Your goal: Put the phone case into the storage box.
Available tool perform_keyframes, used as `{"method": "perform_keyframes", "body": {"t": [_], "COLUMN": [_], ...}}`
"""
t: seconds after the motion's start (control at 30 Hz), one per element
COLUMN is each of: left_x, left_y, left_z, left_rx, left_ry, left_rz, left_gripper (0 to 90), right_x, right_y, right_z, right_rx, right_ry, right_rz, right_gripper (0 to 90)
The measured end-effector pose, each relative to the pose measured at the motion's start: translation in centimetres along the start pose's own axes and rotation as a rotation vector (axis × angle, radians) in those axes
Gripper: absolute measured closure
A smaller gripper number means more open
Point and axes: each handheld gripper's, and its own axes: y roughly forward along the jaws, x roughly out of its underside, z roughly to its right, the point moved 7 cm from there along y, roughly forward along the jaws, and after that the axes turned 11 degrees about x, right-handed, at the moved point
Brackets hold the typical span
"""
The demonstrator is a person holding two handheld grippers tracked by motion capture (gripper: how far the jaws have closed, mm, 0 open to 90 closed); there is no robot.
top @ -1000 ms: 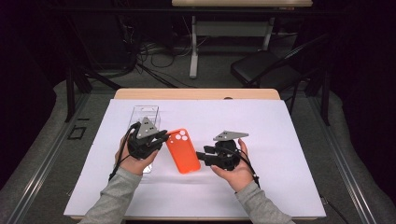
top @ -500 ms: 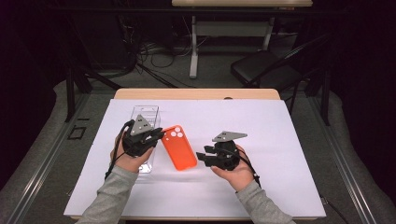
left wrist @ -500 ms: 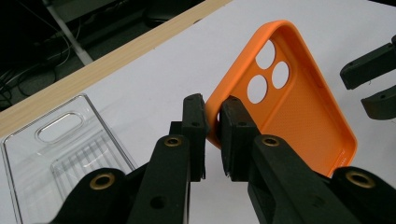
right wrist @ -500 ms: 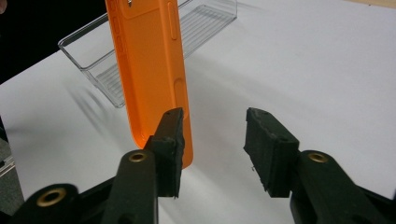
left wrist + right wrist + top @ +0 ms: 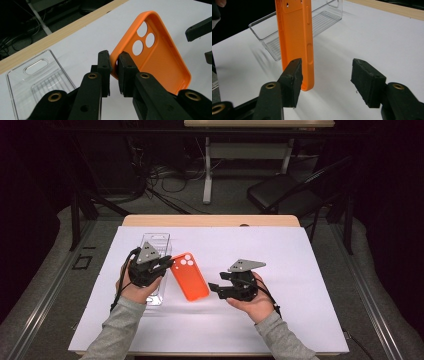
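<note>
Matt orange phone case (image 5: 160,57) with a finely dotted inside, glossy clear plastic tray (image 5: 37,82), white paper over the wooden counter (image 5: 210,220).

Orange case (image 5: 295,37) top cut off

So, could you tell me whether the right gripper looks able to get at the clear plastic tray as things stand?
Probably not directly. The orange phone case, pinched at its edge by the left gripper, stands between the open right gripper and the clear tray; it would need to go around.
</note>
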Motion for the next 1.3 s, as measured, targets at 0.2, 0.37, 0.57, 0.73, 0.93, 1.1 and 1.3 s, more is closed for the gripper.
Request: {"method": "perform_keyframes", "body": {"t": [0.2, 0.37, 0.57, 0.73, 0.93, 1.1, 1.3], "left_x": [0.0, 0.0, 0.0, 0.0, -0.2, -0.3, -0.5], "left_y": [-0.2, -0.2, -0.2, 0.1, 0.3, 0.5, 0.5], "left_z": [-0.2, -0.2, -0.3, -0.4, -0.5, -0.6, -1.2], "left_rx": [-0.005, -0.006, -0.004, 0.010, 0.021, 0.038, 0.040], "left_ry": [-0.002, -0.003, -0.008, -0.022, -0.029, -0.053, -0.066], "left_rz": [0.006, 0.007, 0.010, 0.012, 0.006, 0.011, -0.009], "left_gripper": [81.7, 81.7, 81.7, 81.7, 81.7, 81.6, 81.6], "right_x": [0.1, 0.1, 0.0, -0.1, -0.2, -0.2, -0.1], "right_y": [0.0, -0.1, -0.1, -0.2, -0.5, -0.6, -0.5], "right_z": [0.9, 1.5, 1.9, 2.6, 3.2, 3.4, 3.4], "right_rx": [0.033, 0.058, 0.065, 0.077, 0.087, 0.086, 0.082], "right_ry": [0.028, 0.029, 0.037, 0.065, 0.085, 0.089, 0.100], "right_rz": [-0.027, -0.023, -0.025, -0.026, -0.015, -0.014, -0.030], "right_gripper": [35.8, 29.7, 21.2, 16.1, 15.9, 15.2, 14.8]}}
